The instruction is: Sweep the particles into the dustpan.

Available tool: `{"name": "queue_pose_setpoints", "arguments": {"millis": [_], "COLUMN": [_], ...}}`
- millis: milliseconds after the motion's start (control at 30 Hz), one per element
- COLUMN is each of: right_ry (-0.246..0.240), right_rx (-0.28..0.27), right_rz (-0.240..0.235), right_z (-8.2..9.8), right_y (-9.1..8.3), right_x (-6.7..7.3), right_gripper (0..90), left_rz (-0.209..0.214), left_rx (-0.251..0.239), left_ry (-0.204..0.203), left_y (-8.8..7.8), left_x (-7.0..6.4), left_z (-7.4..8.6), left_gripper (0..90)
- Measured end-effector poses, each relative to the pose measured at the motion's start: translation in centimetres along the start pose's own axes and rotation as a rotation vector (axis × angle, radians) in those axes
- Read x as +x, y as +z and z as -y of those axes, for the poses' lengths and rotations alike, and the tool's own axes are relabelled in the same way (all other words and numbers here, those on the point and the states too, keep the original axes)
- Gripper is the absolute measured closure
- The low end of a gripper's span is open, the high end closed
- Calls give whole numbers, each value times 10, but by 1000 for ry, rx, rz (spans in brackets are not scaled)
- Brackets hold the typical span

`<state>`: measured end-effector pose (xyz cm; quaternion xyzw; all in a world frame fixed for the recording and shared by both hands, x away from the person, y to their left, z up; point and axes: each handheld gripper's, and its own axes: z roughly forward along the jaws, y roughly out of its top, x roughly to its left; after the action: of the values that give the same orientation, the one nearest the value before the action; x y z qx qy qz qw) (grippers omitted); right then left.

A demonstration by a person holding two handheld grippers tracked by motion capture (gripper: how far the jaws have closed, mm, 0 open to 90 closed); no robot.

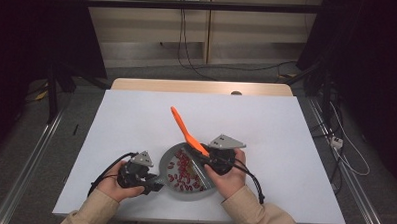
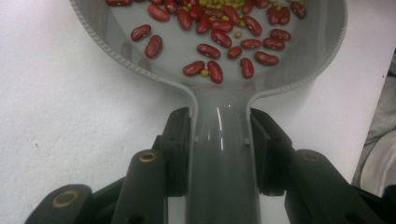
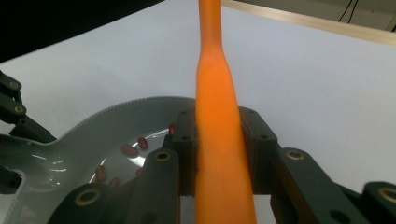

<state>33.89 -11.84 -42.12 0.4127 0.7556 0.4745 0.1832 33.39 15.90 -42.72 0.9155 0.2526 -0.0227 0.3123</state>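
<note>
while my left gripper (image 2: 219, 135) is clamped on the grey pan's (image 1: 168, 161) handle near the table's (image 1: 136, 115) front edge and my right gripper (image 3: 217, 140) squeezes the orange spatula (image 1: 186, 131), the red beans (image 2: 219, 42) sit unstirred, so i'd guess i'm barely started.

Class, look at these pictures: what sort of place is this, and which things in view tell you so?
Probably a lab or recording workspace, not a kitchen: a white-topped table standing alone on a grey floor, dark curtains at the sides, and loose cables running from a wall socket.

Beans (image 2: 219, 37) lie in the pan (image 1: 165, 163) near the table's (image 1: 136, 120) front edge.
</note>
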Motion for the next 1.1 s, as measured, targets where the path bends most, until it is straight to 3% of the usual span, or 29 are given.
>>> {"name": "queue_pose_setpoints", "arguments": {"millis": [67,200,333,500,533,567,667,733,833,867,900,933,1033,1067,1100], "right_ry": [6,33,66,93,99,102,109,112,113,114,113,117,120,120,120], "right_rx": [-4,-11,-20,-18,-14,-14,-11,-11,-9,-6,-5,-7,-16,-16,-16], "right_rz": [16,29,57,92,96,100,107,110,111,110,109,108,107,107,105], "right_z": [-1,-2,-3,-1,0,1,2,2,2,2,2,3,3,2,2], "right_y": [-1,-6,-14,-21,-22,-23,-25,-25,-25,-25,-26,-27,-29,-29,-29], "right_x": [-5,-18,-32,-49,-52,-54,-58,-61,-63,-63,-63,-63,-63,-63,-63], "right_gripper": [712,712,711,711,711,711,711,712,711,711,711,711,711,711,711], "left_rz": [0,-17,-41,-46,-50,-56,-52,-51,-63,-63,-54,-51,-53,-55,-58], "left_rx": [-8,2,13,49,38,62,83,71,75,34,39,19,-3,9,-19], "left_ry": [-15,-6,3,34,18,45,57,45,97,73,88,75,85,111,87], "left_y": [0,-2,1,10,12,13,13,14,12,13,12,12,12,11,12], "left_x": [-1,-2,-5,-6,-8,-7,-6,-6,-5,-7,-5,-5,-4,-2,-4], "left_z": [2,4,1,-8,-10,-11,-13,-13,-13,-12,-11,-10,-7,-7,-6], "left_gripper": [615,524,519,567,592,611,628,631,632,633,633,633,633,633,633]}}
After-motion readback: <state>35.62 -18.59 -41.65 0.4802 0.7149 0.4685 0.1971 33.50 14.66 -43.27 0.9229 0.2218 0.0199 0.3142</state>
